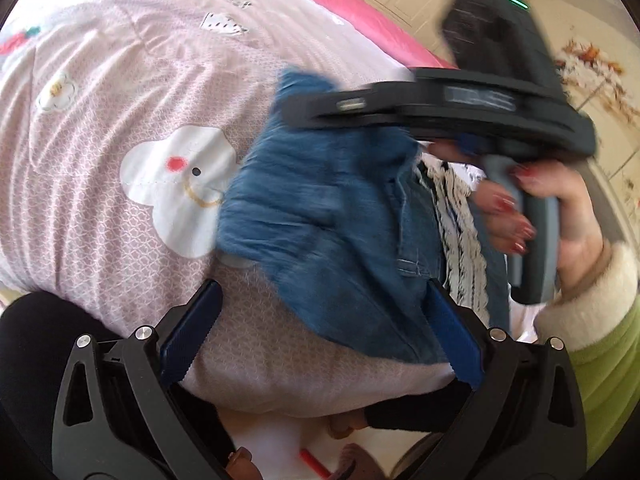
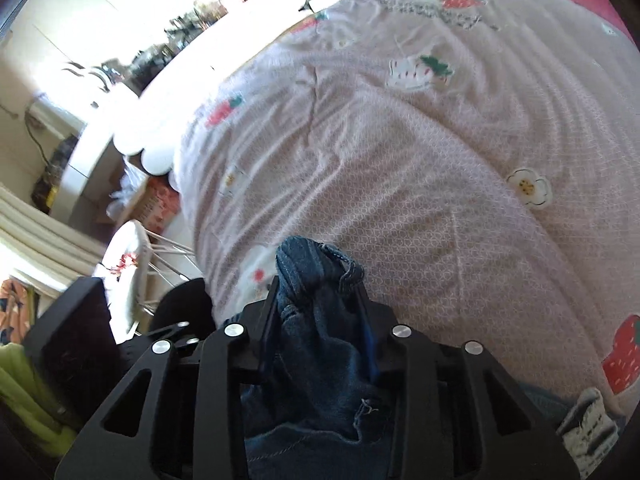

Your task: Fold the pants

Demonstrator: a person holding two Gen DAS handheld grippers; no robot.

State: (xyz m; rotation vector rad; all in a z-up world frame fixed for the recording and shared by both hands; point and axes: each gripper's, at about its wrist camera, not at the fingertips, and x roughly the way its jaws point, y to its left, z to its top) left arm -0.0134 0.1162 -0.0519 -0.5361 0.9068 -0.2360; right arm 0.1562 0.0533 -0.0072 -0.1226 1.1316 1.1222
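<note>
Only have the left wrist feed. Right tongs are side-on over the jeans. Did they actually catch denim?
Observer: Yes. In the right wrist view the right tongs are shut on a bunched fold of the jeans.
Operator: How much fabric is in there?
Observer: A thick wad; it fills the gap and a hemmed edge pokes out past the tips.
Operator: Anything ahead of them on the bed?
Observer: Only the pink quilt with strawberry and flower prints; no other clothing ahead.
Operator: Left tongs show open here, nothing gripped.
Observer: Agreed; the right wrist view shows no left fingertips.
</note>
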